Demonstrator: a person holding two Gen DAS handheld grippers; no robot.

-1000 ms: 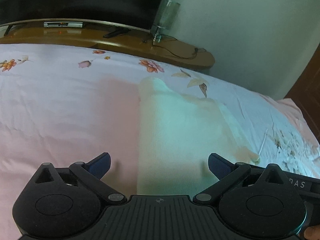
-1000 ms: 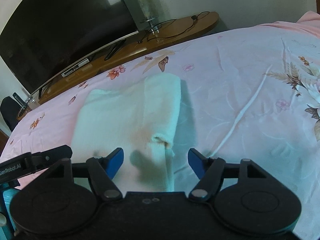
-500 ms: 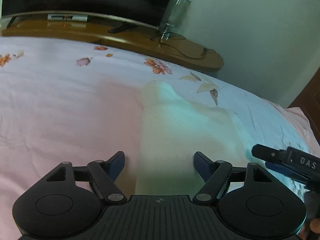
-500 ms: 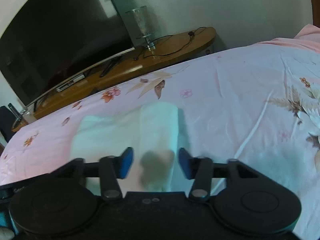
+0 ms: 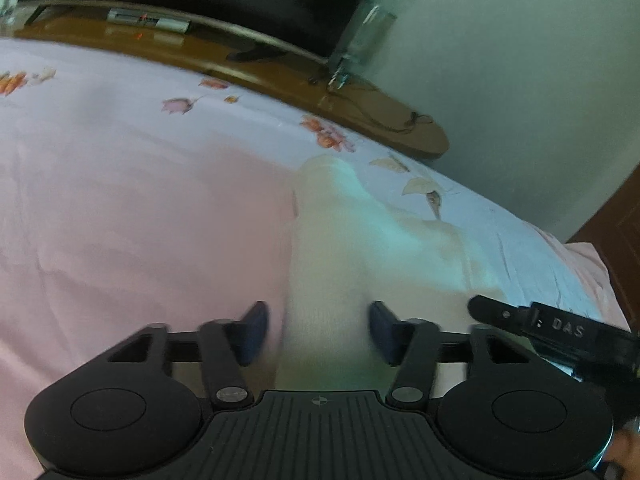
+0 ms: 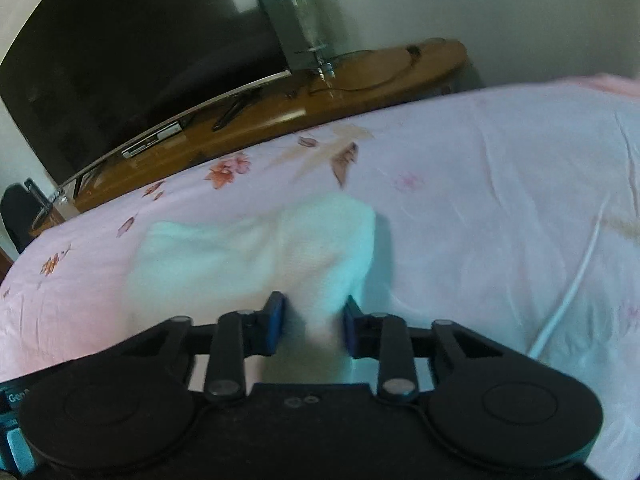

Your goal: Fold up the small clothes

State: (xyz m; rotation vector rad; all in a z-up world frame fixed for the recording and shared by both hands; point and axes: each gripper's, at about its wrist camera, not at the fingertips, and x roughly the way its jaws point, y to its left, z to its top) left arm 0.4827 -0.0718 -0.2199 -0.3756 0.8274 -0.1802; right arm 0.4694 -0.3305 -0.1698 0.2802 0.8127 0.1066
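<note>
A pale cream garment (image 5: pixel 340 240) lies folded into a long strip on the pink flowered bed sheet (image 5: pixel 140 220). My left gripper (image 5: pixel 316 330) straddles its near left end. Its jaws are closing, with the cloth between them and a gap still showing beside the left pad (image 5: pixel 252 332). In the right wrist view the garment (image 6: pixel 256 252) narrows to a bunched fold at its near right end. My right gripper (image 6: pixel 312 326) has this fold between its blue pads (image 6: pixel 276 320) and its jaws are closing. The right gripper's body (image 5: pixel 560 332) pokes into the left wrist view.
Beyond the bed's far edge stands a wooden TV bench (image 6: pixel 360 80) with a dark television (image 6: pixel 140 48), a glass vase (image 6: pixel 304 28) and a cable. A white crease or cord (image 6: pixel 576 280) runs across the sheet at the right. A fingertip (image 5: pixel 624 448) shows bottom right.
Both grippers have moved in low over the garment's near ends and their jaws have narrowed around the cloth. The right gripper's body has come into the left wrist view.
</note>
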